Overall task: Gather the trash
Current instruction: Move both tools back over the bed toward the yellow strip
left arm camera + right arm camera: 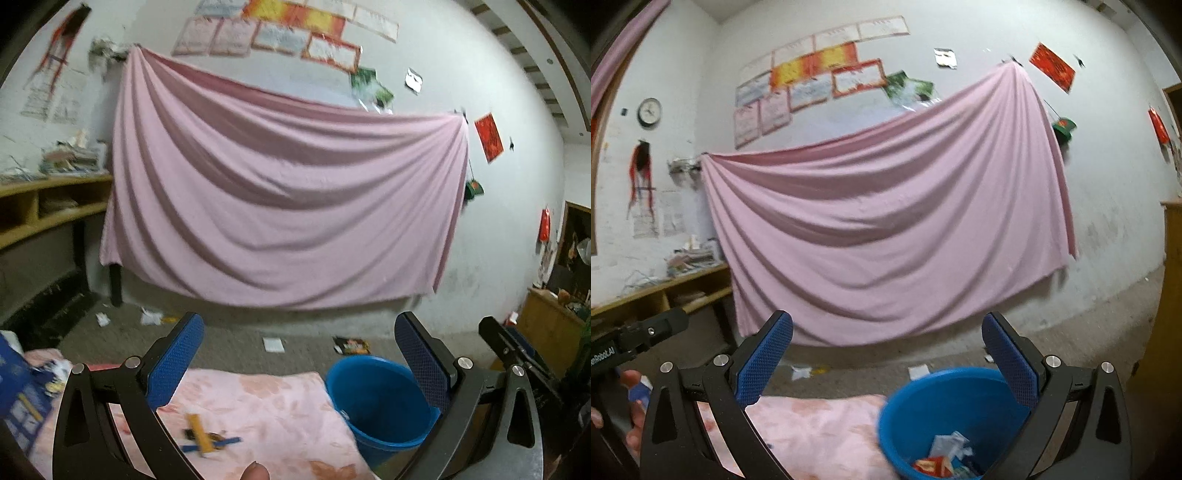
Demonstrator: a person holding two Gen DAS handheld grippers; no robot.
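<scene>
One big pink sheet (280, 192) is hung on the wall. A blue bucket (945, 413) with trash (945, 458) inside is seen beside the flowered cloth (258, 410). More wrappers (207, 437) are left on that cloth. Both the left gripper (299, 365) and right gripper (886, 365) are spread wide, nothing held.

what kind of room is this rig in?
Probably a lived-in room in a home: a pink sheet hung over a plastered wall with certificates and a clock, a cluttered wooden shelf, and a blue bucket holding trash.
</scene>
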